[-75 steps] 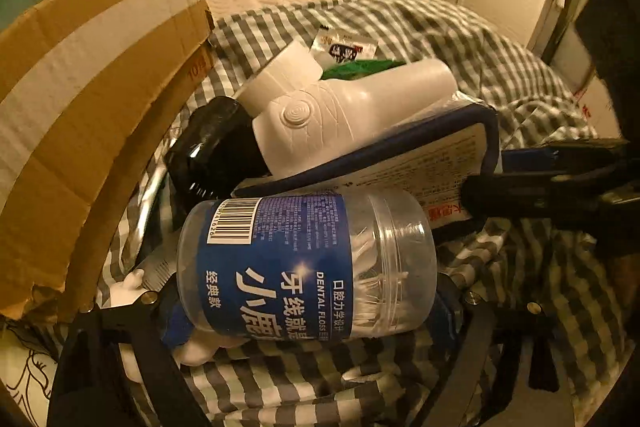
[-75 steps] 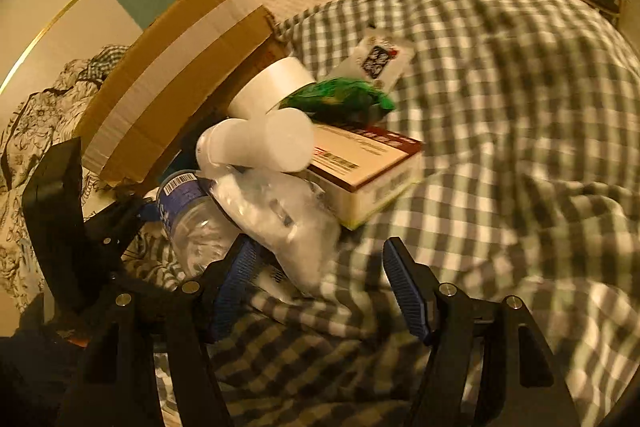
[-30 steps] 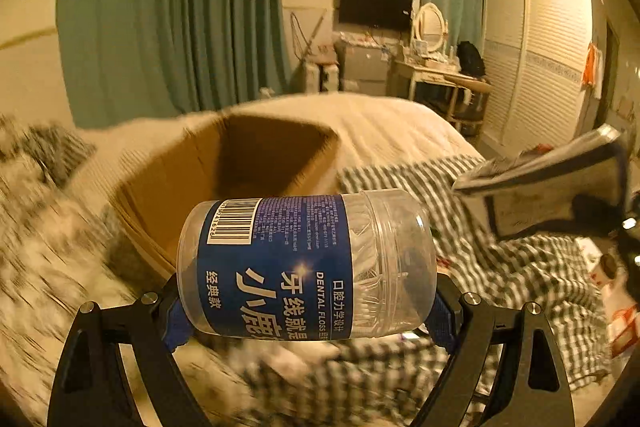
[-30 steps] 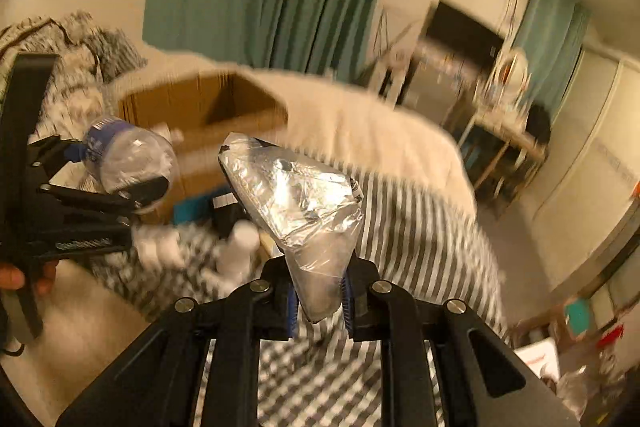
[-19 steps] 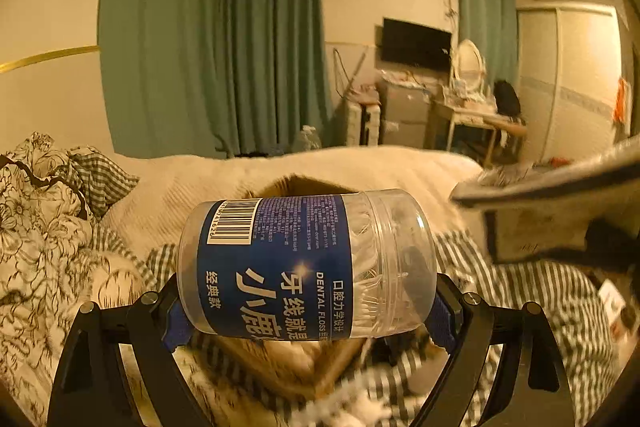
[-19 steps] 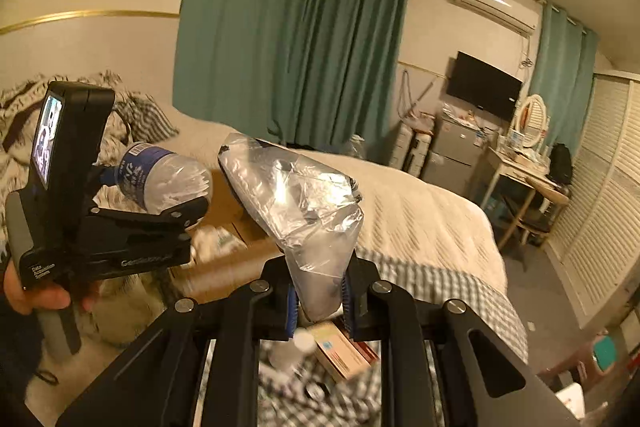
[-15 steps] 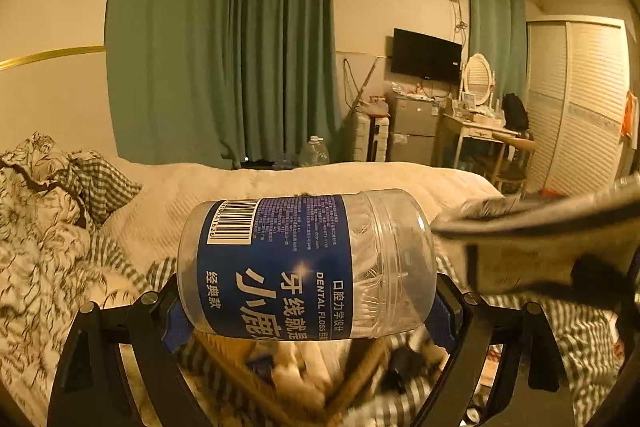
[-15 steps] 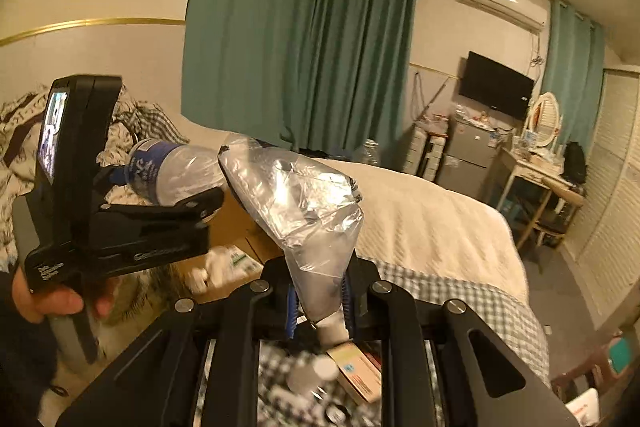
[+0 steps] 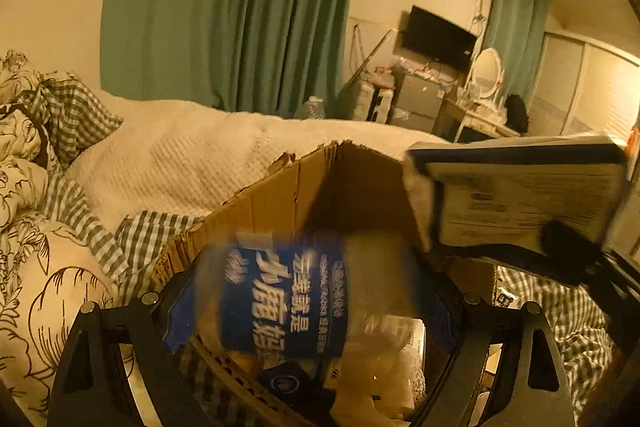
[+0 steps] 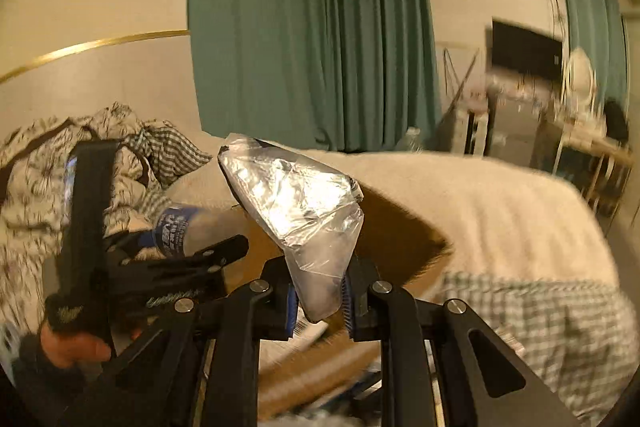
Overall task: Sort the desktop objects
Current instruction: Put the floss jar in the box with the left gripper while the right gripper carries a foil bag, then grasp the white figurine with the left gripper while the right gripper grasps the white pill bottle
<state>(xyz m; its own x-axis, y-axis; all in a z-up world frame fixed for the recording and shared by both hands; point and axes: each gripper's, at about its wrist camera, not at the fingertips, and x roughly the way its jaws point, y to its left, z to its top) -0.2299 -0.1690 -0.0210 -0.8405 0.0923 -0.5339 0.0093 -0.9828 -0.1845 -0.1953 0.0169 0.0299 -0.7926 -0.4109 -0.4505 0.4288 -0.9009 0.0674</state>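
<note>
In the left wrist view the dental floss jar (image 9: 296,291), clear with a blue label, shows blurred between my left gripper's (image 9: 308,303) spread fingers, over the open cardboard box (image 9: 320,195); it looks released and tipping. The jar also shows in the right wrist view (image 10: 188,227). My right gripper (image 10: 320,295) is shut on a clear plastic packet (image 10: 296,207), held above the box (image 10: 400,227). That packet shows at the right of the left wrist view (image 9: 516,195).
The box sits on a bed with a cream blanket (image 9: 192,155) and a checked cover (image 10: 540,315). Floral bedding (image 9: 28,227) lies at the left. Packets and a small dark item (image 9: 288,383) lie inside the box.
Both grippers have tilted down over the box. My left gripper has opened and the floss jar has slipped lower and turned. The right gripper still holds the packet.
</note>
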